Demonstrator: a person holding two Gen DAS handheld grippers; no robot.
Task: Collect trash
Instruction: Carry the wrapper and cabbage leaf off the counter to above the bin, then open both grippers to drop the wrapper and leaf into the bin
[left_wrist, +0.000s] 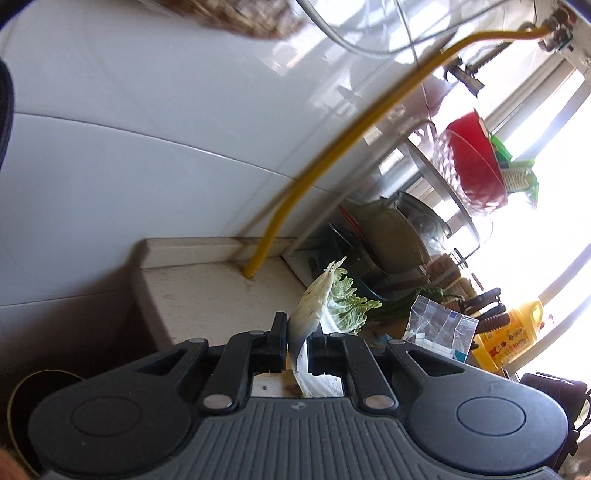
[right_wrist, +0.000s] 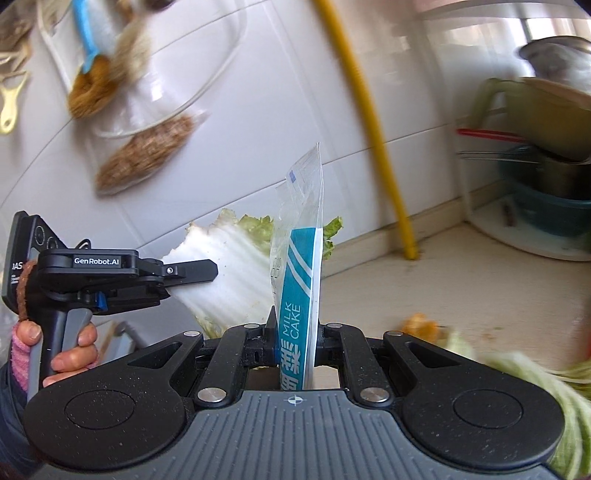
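Note:
My left gripper (left_wrist: 297, 343) is shut on a cabbage leaf (left_wrist: 328, 302), whose white stalk runs between the fingers and whose green frill points up and right. In the right wrist view the same left gripper (right_wrist: 210, 273) appears from the side at the left, a hand on its handle, clamped on the pale cabbage leaf (right_wrist: 229, 273). My right gripper (right_wrist: 297, 339) is shut on a clear and blue "MILK CAKE" wrapper (right_wrist: 301, 266) that stands upright between the fingers. That wrapper (left_wrist: 439, 328) also shows at the right of the left wrist view.
A yellow hose (right_wrist: 369, 125) runs down the white tiled wall to the beige counter (right_wrist: 443, 288). Stacked pots and basins (right_wrist: 546, 162) stand at the right. More cabbage scraps (right_wrist: 524, 369) and an orange scrap (right_wrist: 421, 325) lie low right. A red bowl (left_wrist: 476, 158) and yellow oil jug (left_wrist: 513, 336) are further off.

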